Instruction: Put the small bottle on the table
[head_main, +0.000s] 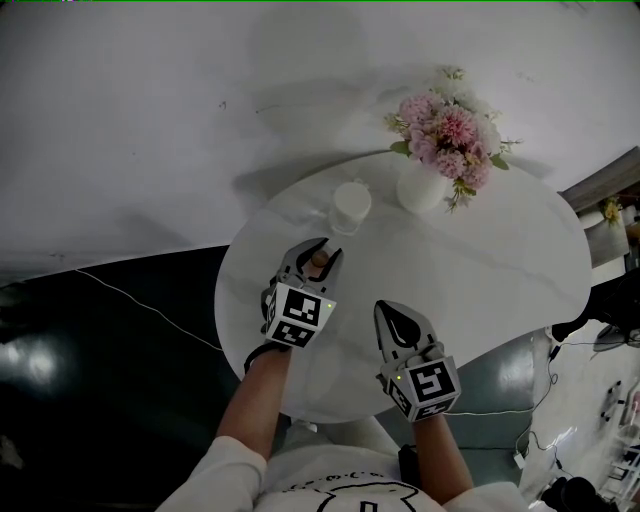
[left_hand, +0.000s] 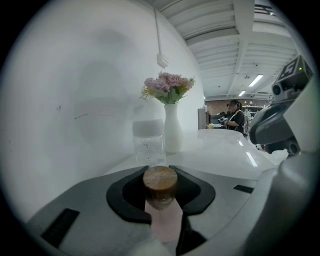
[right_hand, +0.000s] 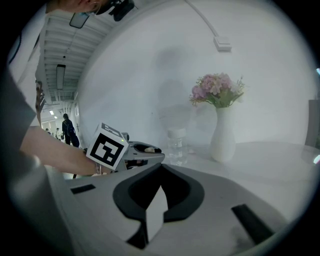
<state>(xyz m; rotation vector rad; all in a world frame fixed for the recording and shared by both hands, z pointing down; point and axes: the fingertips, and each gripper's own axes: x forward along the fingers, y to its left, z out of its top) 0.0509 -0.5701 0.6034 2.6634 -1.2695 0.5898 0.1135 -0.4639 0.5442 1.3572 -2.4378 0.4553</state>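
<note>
The small bottle (head_main: 319, 260) has a brown cork top and pale pink contents. It stands upright between the jaws of my left gripper (head_main: 320, 250), which is shut on it above the left part of the round white table (head_main: 500, 270). In the left gripper view the bottle (left_hand: 160, 186) fills the notch between the two jaws, and its base is hidden. My right gripper (head_main: 390, 312) hovers near the table's front edge, shut with nothing in it. In the right gripper view its jaws (right_hand: 160, 170) meet, and the left gripper (right_hand: 142, 150) shows beyond them.
A clear jar with a white lid (head_main: 351, 207) stands just beyond the bottle. A white vase (head_main: 422, 188) of pink flowers (head_main: 450, 135) is at the table's far side. A white wall lies behind, with dark floor and a cable (head_main: 140, 300) to the left.
</note>
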